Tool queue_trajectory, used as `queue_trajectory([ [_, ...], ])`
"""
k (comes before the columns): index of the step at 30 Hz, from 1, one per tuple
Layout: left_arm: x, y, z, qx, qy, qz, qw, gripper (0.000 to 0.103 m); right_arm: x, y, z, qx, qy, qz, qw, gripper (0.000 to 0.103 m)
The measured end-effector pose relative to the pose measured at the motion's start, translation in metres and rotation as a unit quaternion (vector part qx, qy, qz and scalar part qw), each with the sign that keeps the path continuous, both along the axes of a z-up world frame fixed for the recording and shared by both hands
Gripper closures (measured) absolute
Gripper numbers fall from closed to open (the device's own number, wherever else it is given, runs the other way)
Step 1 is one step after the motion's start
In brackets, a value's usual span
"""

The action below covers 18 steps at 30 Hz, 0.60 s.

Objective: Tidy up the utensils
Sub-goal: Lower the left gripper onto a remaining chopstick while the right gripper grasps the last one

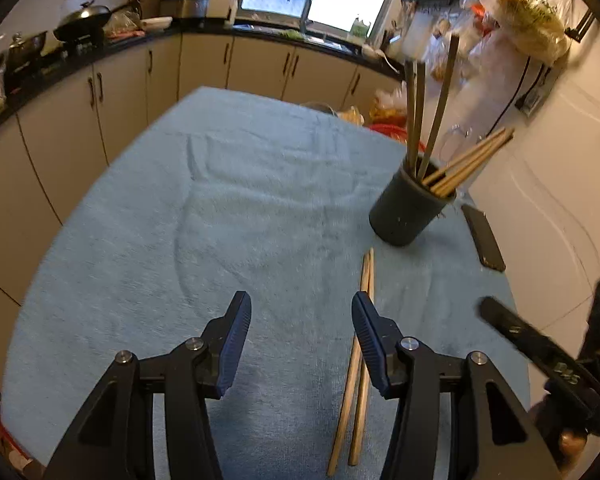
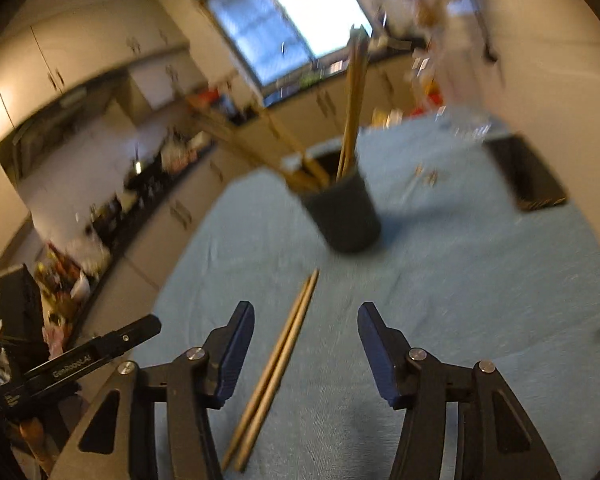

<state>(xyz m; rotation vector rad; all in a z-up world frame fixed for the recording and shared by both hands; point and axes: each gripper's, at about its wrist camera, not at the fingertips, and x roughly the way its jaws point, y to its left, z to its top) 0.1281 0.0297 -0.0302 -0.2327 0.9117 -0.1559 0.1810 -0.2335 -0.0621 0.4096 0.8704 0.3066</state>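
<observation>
1. Mostly done, I judge: the dark holder (image 1: 408,208) on the blue cloth (image 1: 220,200) already has several chopsticks standing in it
2. Left: one pair of chopsticks (image 1: 358,360) lies flat on the cloth, just in front of the holder
3. Left gripper (image 1: 300,344) and right gripper (image 2: 306,350) both have jaws apart, empty; the pair lies between the right one's fingers, untouched

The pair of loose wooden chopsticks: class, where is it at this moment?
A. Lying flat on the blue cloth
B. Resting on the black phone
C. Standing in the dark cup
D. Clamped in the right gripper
A: the pair of loose wooden chopsticks lies flat on the blue cloth, short of the dark cup, untouched between the open fingers of the right gripper.
</observation>
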Motion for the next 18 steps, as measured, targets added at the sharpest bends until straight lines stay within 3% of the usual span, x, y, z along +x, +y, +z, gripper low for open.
queue_trajectory([
  [5, 0.016, -0.008, -0.013, 0.003, 0.022, -0.012, 0.9997, 0.050, 0.036, 0.032, -0.036, -0.048, 0.080, 0.045, 0.995, 0.061],
  [9, 0.026, -0.010, -0.025, 0.012, 0.039, -0.016, 0.9991, 0.050, 0.062, 0.047, -0.059, -0.070, 0.126, 0.068, 0.987, 0.065],
  [13, 0.034, -0.005, -0.037, 0.006, 0.054, -0.016, 0.9984, 0.050, 0.082, 0.057, -0.073, -0.089, 0.141, 0.075, 0.983, 0.074],
  [18, 0.043, 0.000, -0.050, 0.004, 0.068, -0.016, 0.9976, 0.050, 0.098, 0.067, -0.078, -0.113, 0.149, 0.082, 0.979, 0.077],
])
